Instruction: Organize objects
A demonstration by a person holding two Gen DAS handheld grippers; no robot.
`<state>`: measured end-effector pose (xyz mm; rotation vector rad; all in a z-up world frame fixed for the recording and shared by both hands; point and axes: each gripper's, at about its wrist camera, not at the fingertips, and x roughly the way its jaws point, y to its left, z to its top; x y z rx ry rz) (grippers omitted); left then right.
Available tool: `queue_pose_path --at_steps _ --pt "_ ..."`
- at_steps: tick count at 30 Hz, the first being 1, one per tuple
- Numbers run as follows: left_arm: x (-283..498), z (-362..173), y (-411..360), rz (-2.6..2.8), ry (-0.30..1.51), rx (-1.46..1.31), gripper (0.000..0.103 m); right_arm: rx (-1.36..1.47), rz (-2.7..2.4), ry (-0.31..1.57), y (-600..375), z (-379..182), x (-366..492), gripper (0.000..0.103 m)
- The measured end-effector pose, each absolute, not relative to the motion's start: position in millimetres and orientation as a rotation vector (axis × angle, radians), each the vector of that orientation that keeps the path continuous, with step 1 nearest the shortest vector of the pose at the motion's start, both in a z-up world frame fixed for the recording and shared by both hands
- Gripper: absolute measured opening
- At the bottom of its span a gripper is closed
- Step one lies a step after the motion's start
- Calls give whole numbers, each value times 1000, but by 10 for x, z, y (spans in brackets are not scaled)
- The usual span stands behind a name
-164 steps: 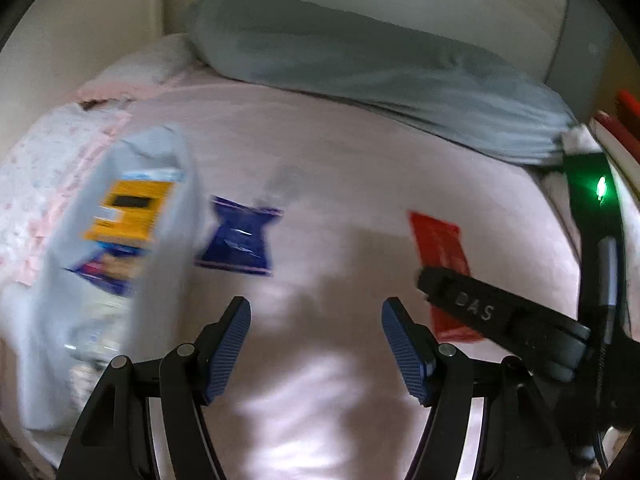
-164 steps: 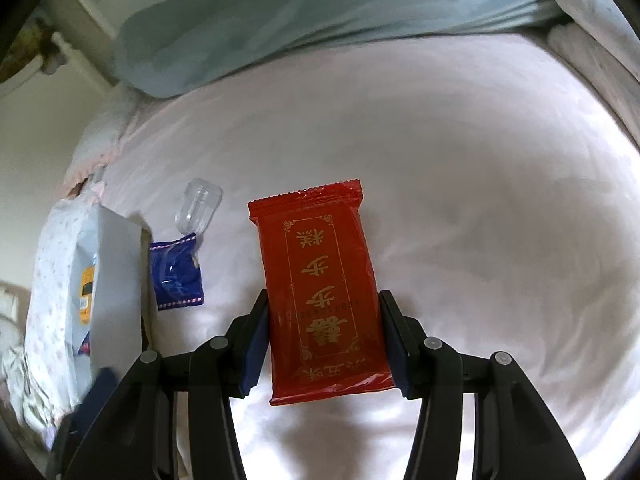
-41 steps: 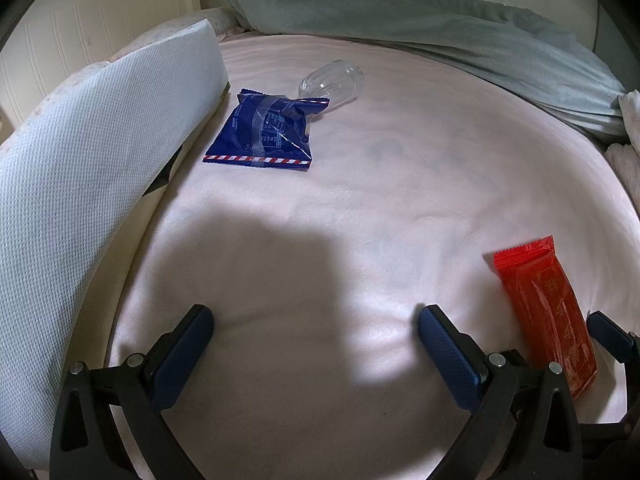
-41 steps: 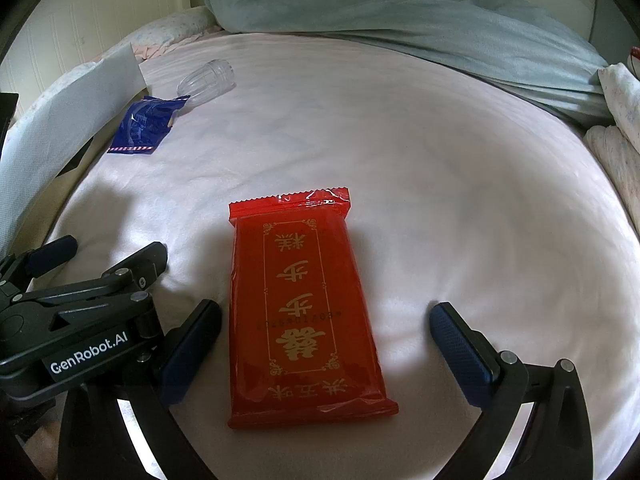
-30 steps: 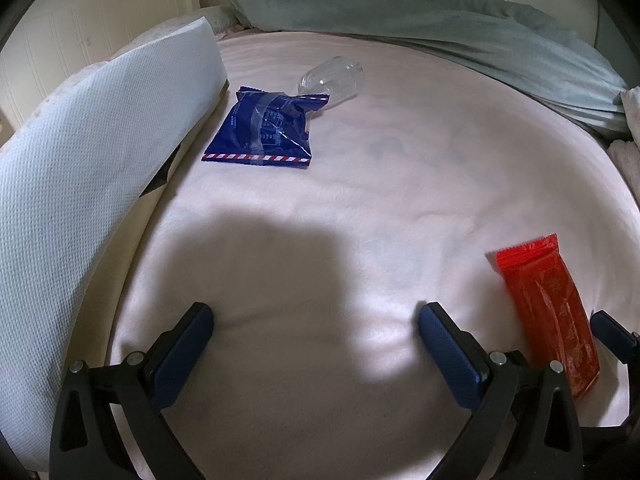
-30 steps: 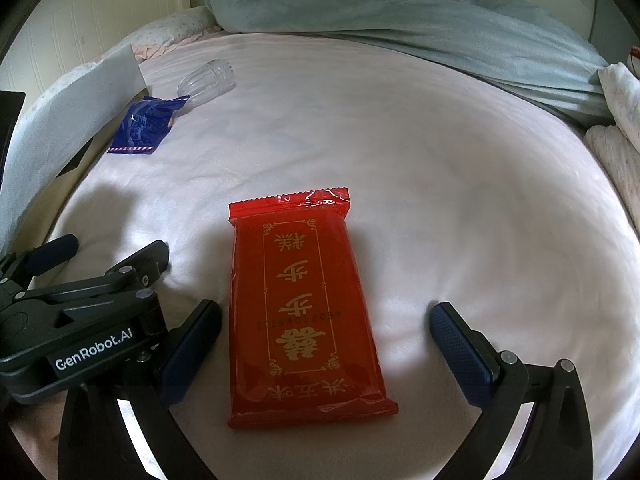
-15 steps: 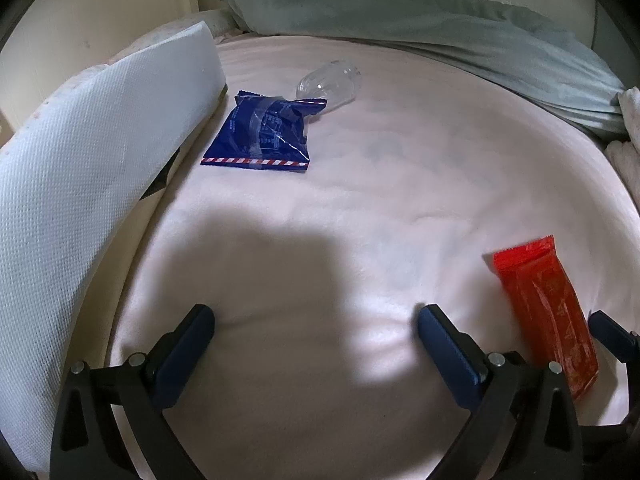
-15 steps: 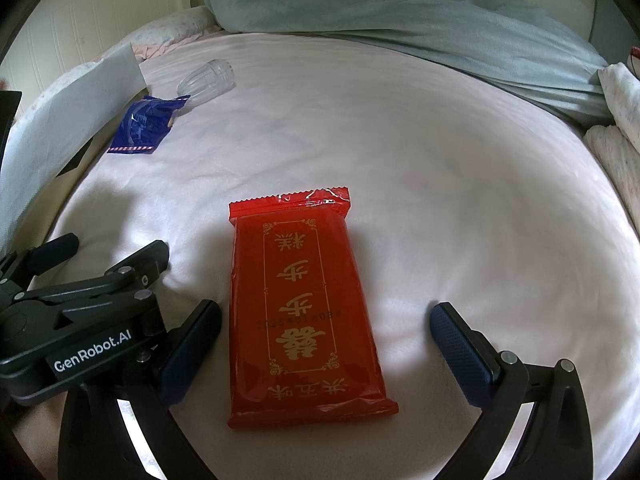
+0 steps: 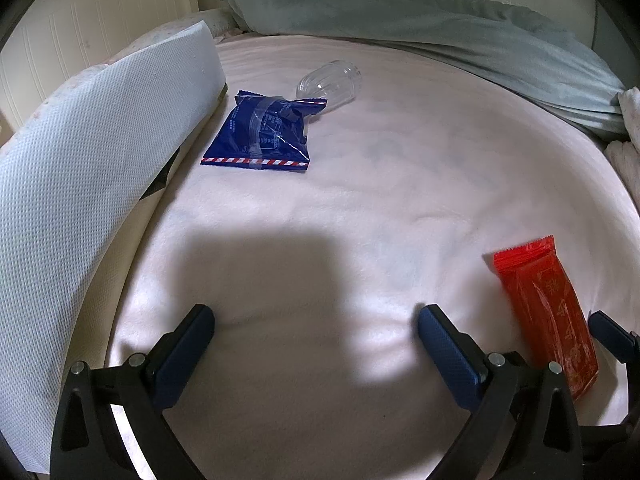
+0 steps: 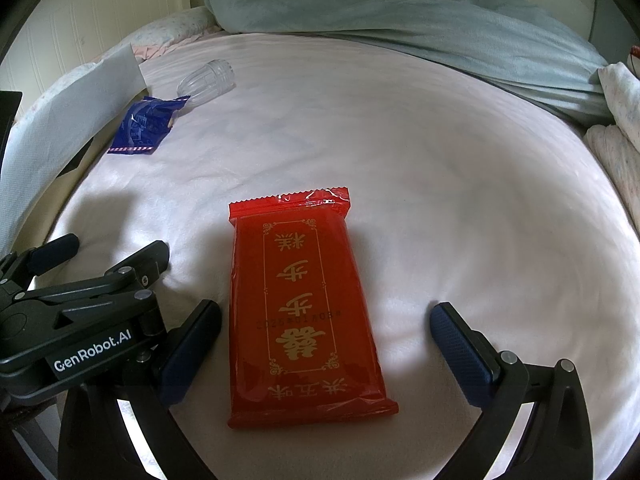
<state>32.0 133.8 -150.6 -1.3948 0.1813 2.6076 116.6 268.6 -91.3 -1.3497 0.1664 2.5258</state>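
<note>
Our right tool rests on the bed with its fingers spread wide, the flat, glossy red packet lying between them nearer the left finger, touching neither as far as we can tell. Our left tool sits just beside it, fingers also wide apart over bare pink sheet. Toward the bed's far left edge a crinkled blue packet lies beside a white textured box, with a clear ribbed plastic cup on its side touching the packet's far corner.

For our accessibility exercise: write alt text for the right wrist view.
A flat red foil snack packet with gold lettering lies on a pale pink bedsheet between the open right gripper. The left gripper, a blue packet and a clear plastic bottle are further left.
</note>
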Motion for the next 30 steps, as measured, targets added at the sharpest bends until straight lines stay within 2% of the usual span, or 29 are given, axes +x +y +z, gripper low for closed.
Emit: queue_pose_path --at_steps 30 --pt "270 -1506 1367 2612 173 -1445 103 -1364 2502 211 2714 -931 1097 103"
